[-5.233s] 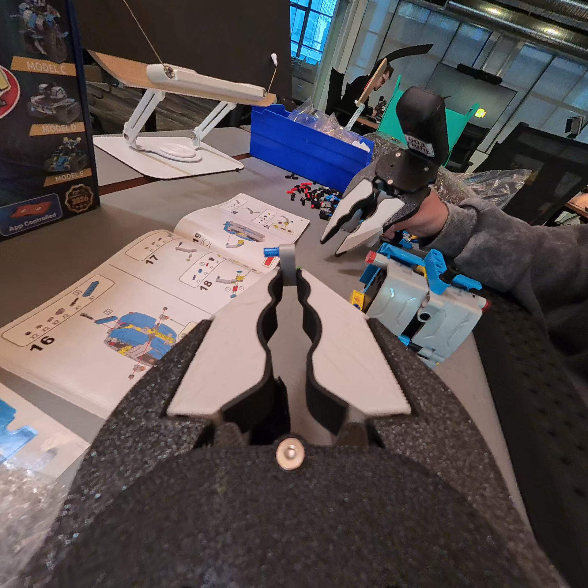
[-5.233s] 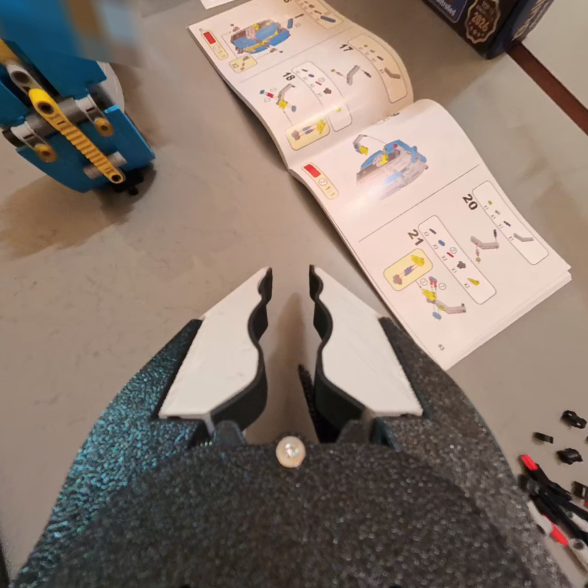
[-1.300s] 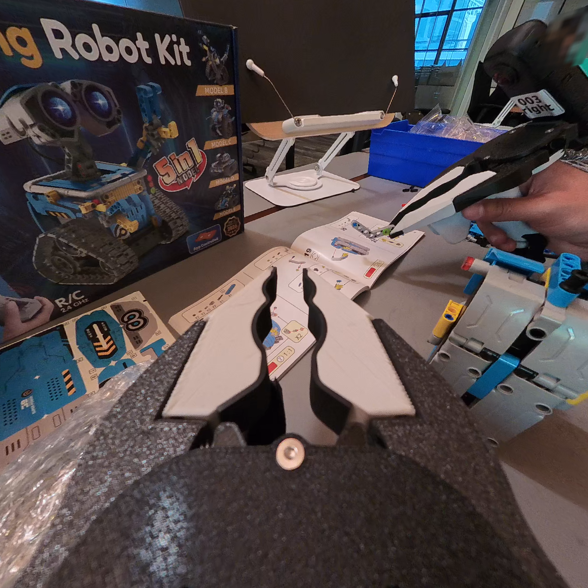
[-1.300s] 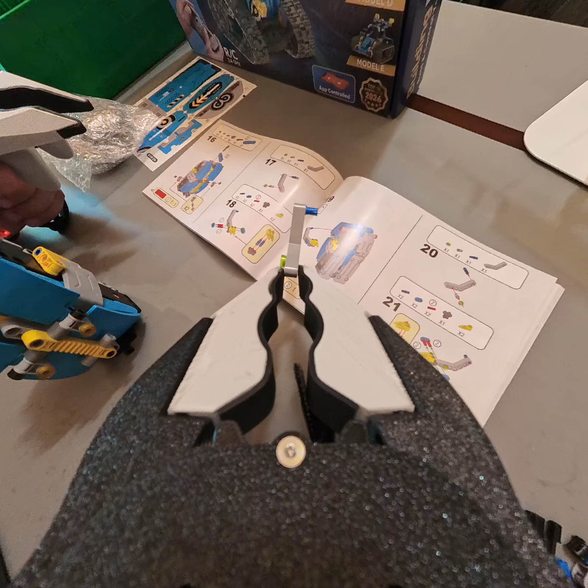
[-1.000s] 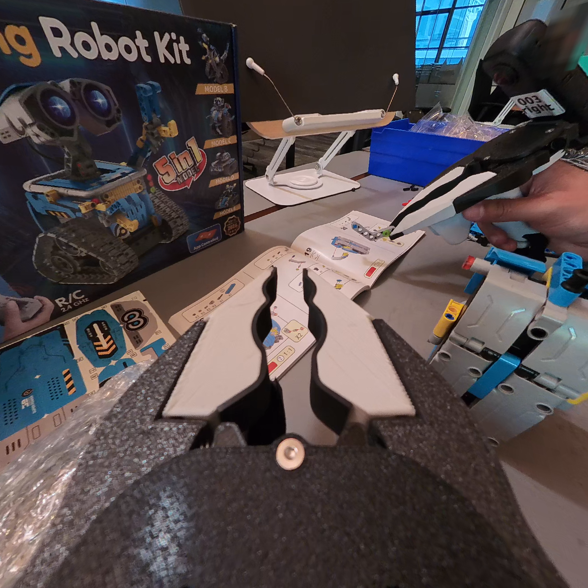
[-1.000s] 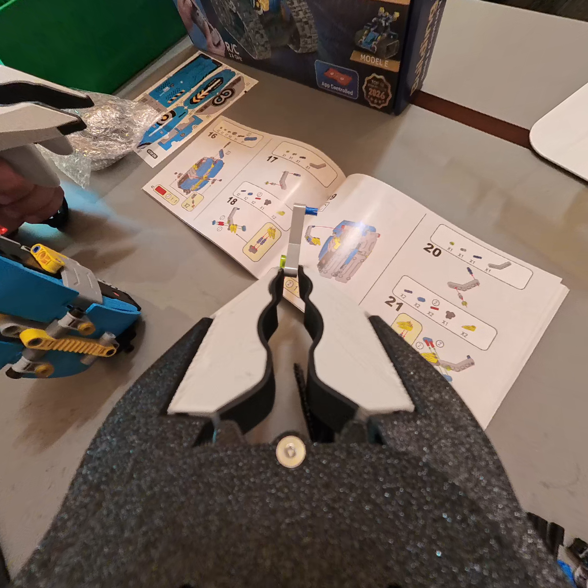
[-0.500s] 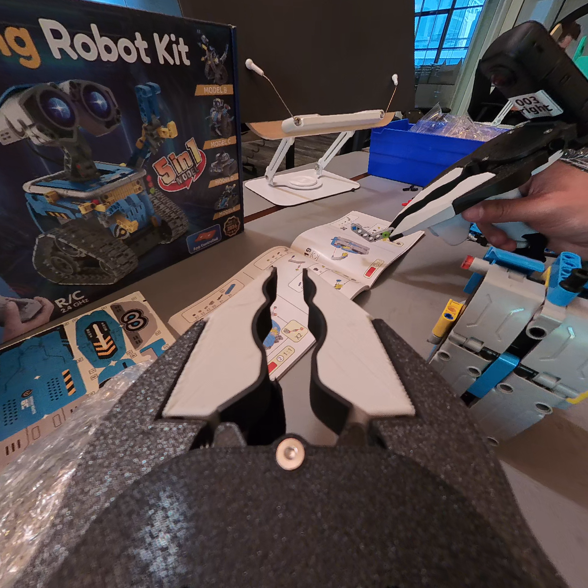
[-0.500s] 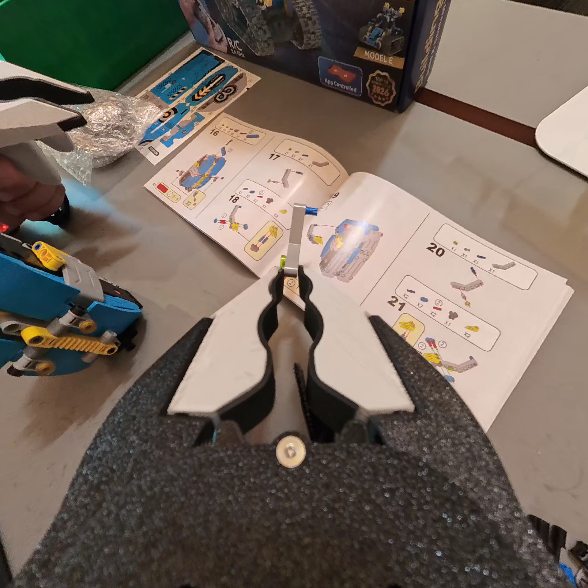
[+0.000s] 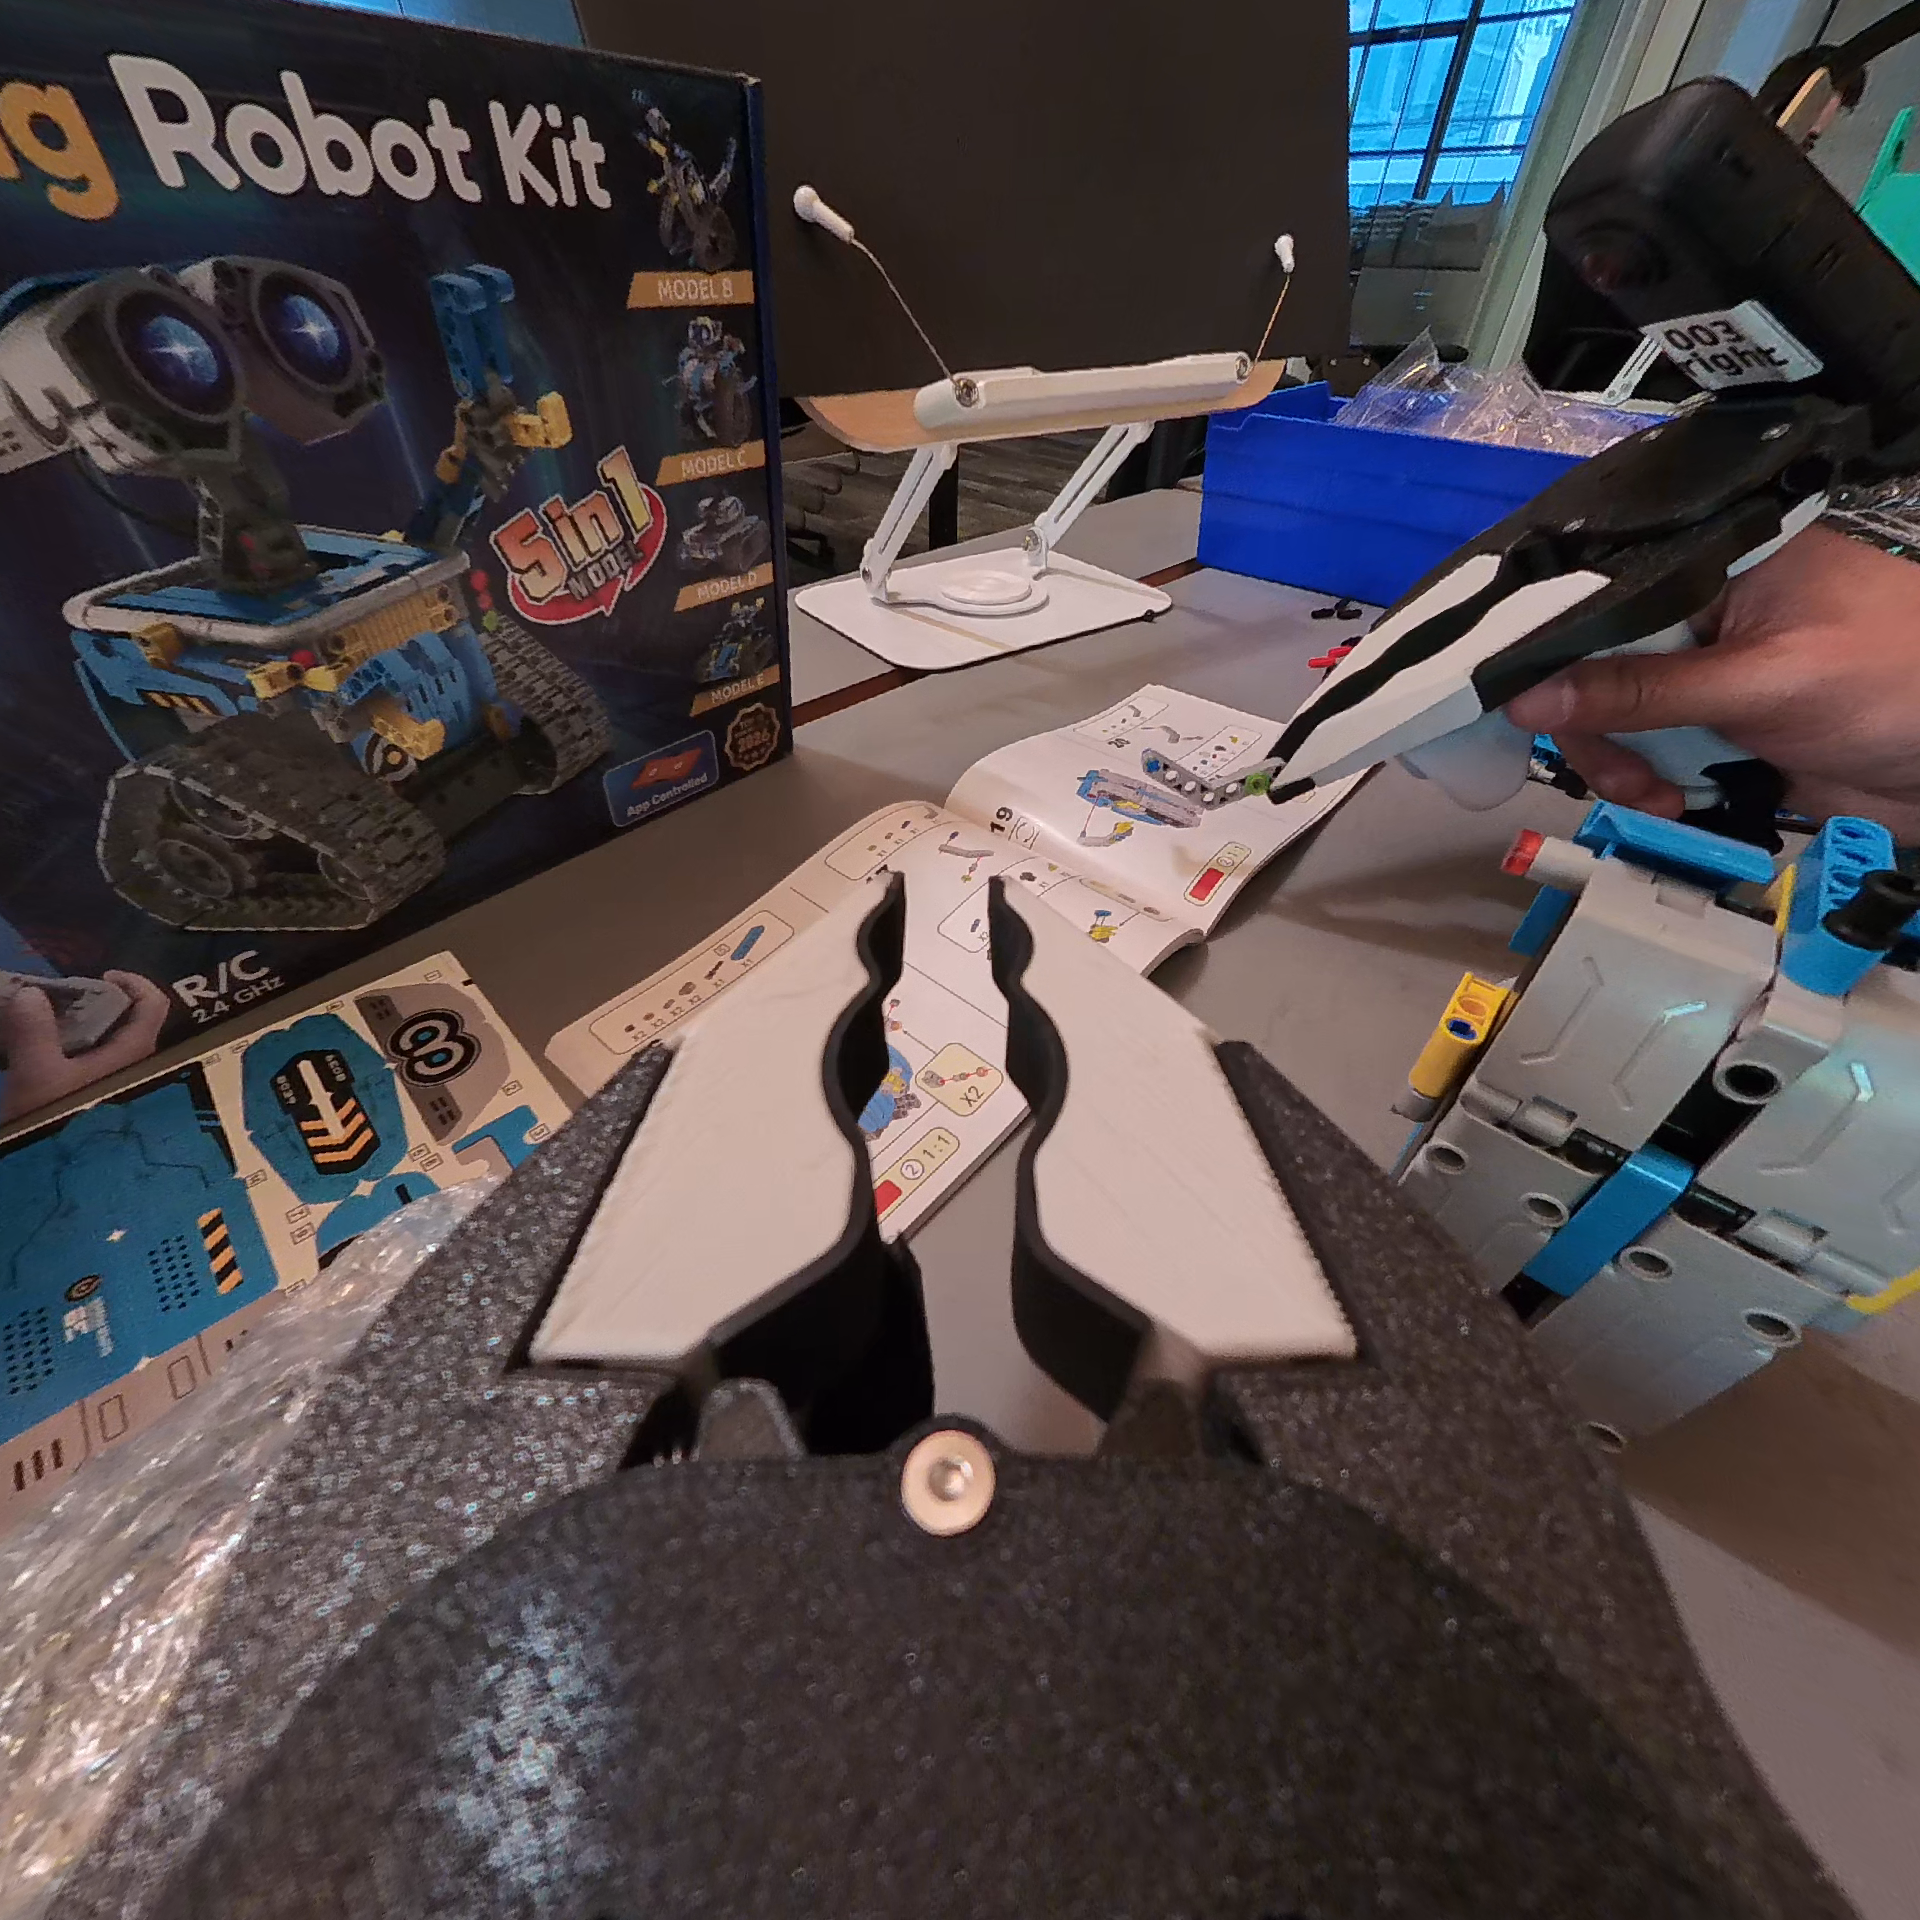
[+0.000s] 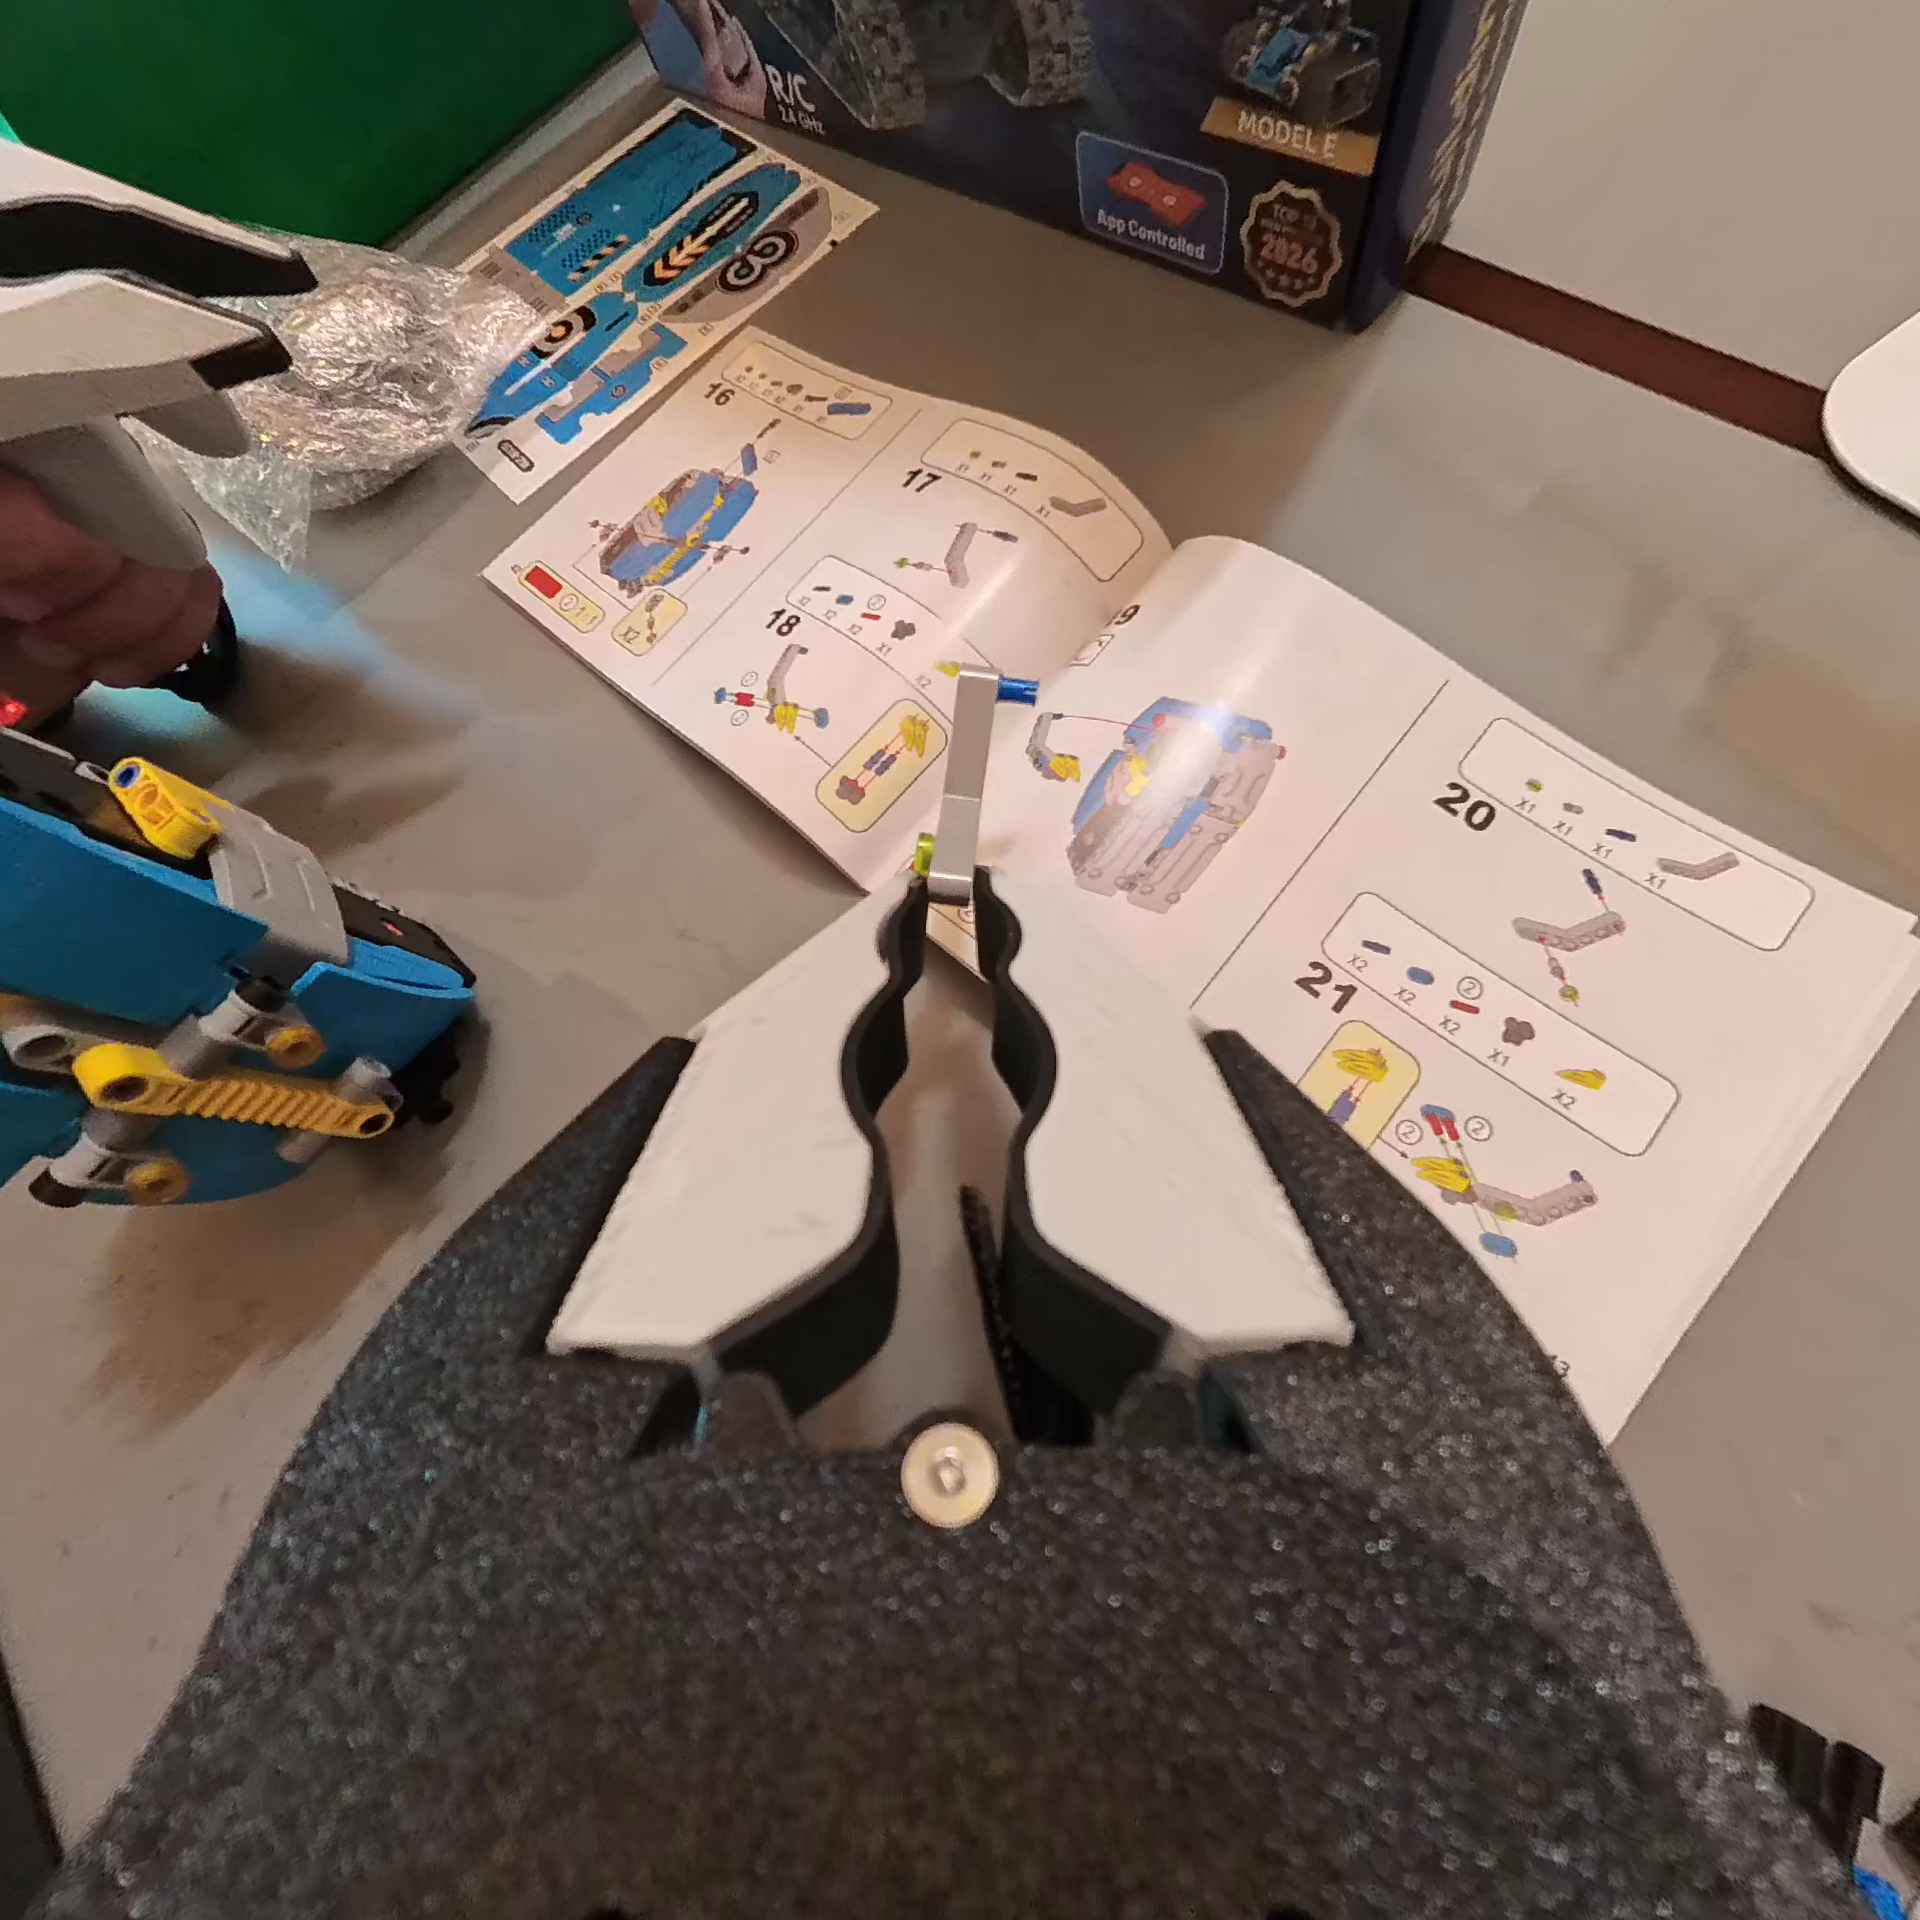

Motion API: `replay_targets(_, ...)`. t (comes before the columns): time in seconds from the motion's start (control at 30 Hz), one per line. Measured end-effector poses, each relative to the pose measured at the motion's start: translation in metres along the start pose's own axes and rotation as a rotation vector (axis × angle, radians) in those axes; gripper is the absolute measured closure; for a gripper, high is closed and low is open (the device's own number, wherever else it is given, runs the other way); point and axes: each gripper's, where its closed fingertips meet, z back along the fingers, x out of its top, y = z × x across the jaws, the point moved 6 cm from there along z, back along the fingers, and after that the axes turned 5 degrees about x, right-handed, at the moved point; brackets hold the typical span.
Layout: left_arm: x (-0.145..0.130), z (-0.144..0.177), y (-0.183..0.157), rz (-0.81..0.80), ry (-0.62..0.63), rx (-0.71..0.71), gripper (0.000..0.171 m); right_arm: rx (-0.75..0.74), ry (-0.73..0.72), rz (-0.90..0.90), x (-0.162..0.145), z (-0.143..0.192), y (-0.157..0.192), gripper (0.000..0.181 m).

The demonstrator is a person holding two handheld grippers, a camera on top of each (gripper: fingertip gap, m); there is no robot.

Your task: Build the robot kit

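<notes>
My right gripper (image 10: 948, 888) is shut on the near end of a grey angled beam (image 10: 966, 769) that carries a blue pin (image 10: 1016, 686) and a green pin (image 10: 923, 847). It holds the beam just above the open instruction booklet (image 10: 1299, 665). In the left wrist view the right gripper (image 9: 1283, 774) and the beam (image 9: 1195, 779) hover over the booklet (image 9: 1091, 883). My left gripper (image 9: 943, 894) is open and empty, low over the booklet's near page. A part-built blue and grey model (image 9: 1662, 1122) stands to its right, and also shows in the right wrist view (image 10: 135, 935).
A large dark kit box (image 9: 364, 468) stands at the back left. A sticker sheet (image 9: 208, 1164) and crumpled clear wrap (image 9: 156, 1507) lie near it. A white stand (image 9: 1018, 520) and a blue bin (image 9: 1351, 499) are behind. Small loose parts (image 10: 1818, 1766) lie at the right. The tips of one gripper are about 15 centimeters away from the tips of the other.
Five seconds ago my left gripper held the grey beam and my right was open; now the right holds it and the left is empty. In the last second almost nothing moved.
</notes>
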Motion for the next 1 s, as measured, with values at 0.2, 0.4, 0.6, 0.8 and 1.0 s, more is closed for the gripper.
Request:
replay_targets(0.2,0.0,0.0,0.0,0.001,0.001,-0.001,0.156,0.004,0.005,0.002,-0.001,-0.001,0.001,0.173)
replay_targets(0.4,0.0,0.0,0.0,0.002,0.001,0.0,0.156,0.018,0.022,0.002,-0.002,-0.003,0.002,0.173)
replay_targets(0.6,0.0,0.0,0.0,0.001,0.001,-0.001,0.156,0.352,0.07,0.036,-0.004,-0.014,0.045,0.173)
replay_targets(0.8,0.0,0.0,0.0,-0.001,0.003,-0.003,0.156,0.13,0.278,0.144,-0.026,-0.028,0.038,0.174)
replay_targets(1.0,-0.001,0.0,-0.001,-0.006,0.005,-0.006,0.156,0.108,0.438,0.016,-0.041,-0.02,0.067,0.174)
